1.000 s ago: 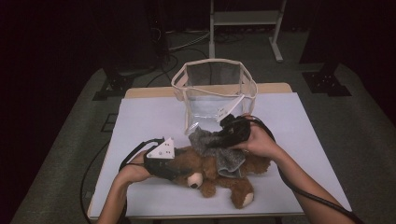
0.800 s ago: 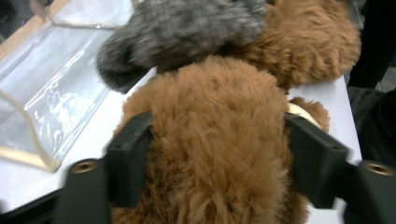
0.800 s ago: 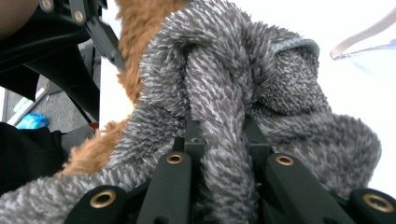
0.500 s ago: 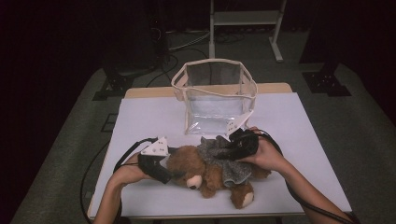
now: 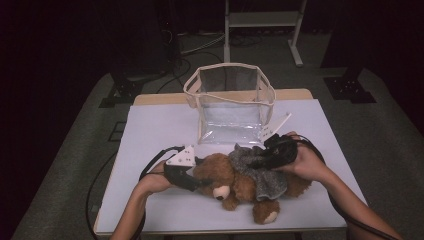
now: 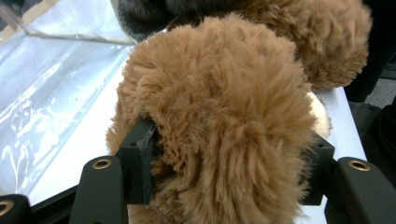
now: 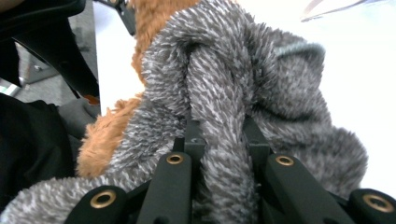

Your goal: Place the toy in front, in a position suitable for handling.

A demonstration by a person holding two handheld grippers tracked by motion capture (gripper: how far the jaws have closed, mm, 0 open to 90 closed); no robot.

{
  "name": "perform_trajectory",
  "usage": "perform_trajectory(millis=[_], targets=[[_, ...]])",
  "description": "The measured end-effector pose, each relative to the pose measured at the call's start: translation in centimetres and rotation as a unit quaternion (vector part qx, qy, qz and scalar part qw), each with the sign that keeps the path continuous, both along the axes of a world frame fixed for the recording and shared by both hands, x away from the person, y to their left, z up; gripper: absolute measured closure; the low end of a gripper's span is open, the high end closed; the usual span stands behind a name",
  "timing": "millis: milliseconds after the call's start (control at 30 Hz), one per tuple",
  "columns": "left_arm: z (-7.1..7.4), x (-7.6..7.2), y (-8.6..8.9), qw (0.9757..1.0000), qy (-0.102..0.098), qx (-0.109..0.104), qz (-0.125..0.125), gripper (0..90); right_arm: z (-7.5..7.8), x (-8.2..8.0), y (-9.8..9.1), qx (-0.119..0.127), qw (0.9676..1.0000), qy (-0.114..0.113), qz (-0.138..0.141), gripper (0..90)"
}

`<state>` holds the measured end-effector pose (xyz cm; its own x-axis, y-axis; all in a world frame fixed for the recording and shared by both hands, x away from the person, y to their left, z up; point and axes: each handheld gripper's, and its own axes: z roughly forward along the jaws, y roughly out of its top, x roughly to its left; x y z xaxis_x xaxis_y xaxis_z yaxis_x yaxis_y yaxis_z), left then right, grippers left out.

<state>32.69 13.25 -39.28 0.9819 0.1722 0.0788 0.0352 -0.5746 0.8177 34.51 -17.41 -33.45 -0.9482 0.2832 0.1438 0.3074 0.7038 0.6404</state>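
A brown teddy bear [image 5: 235, 182] lies on its side in the lower middle of the high view, on the white table [image 5: 155, 125], with a grey fuzzy garment [image 5: 262, 172] draped around its body. The left gripper [image 5: 200, 182] reaches in from the lower left of that frame to the bear's head. In the left gripper view its 2 black jaws have just been closing and now press into the brown fur [image 6: 219, 116] from both sides, gripping the head. The right gripper [image 5: 257, 162] sits at the right of the bear. In the right gripper view its 2 jaws stand narrow, pinching a fold of the grey garment [image 7: 219, 107] between them. A clear bag [image 5: 230, 105] with cream trim stands open just above the bear, near the frame's centre.
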Motion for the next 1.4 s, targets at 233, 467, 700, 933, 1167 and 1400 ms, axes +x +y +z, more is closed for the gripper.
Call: perform_trajectory(millis=[233, 467, 700, 933, 1167, 1400], targets=[[0.2, 0.1, -0.6, 0.9999, -0.008, 0.001, -0.007, 37.9, 3.4, 1.0, 1.4, 0.027, 0.9993, -0.019, 0.014, 76.7], [0.3, 0.1, 0.1, 0.9999, -0.011, 0.002, 0.004, 36.2, 0.0, 1.5, 5.1, 0.028, 0.9988, 0.006, 0.04, 76.3], [0.2, 0.5, 0.9, 0.9996, 0.005, -0.024, 0.014, 37.6, -1.6, 1.3, 3.3, 0.036, 0.9989, 0.018, 0.022, 76.4], [0.3, 0.2, 0.4, 0.9997, -0.002, -0.021, 0.009, 40.0, -0.3, 1.2, 5.7, 0.045, 0.9983, -0.008, 0.035, 76.3], [-0.1, 0.0, 0.6, 0.9998, 0.004, -0.019, 0.001, 38.7, -0.5, 1.4, 8.3, 0.059, 0.9972, -0.009, 0.046, 76.1], [0.1, -0.3, 0.8, 1.0, 0.0, -0.005, 0.001, 38.2, -0.7, 1.3, 5.2, 0.018, 0.9994, -0.021, 0.02, 75.9]])
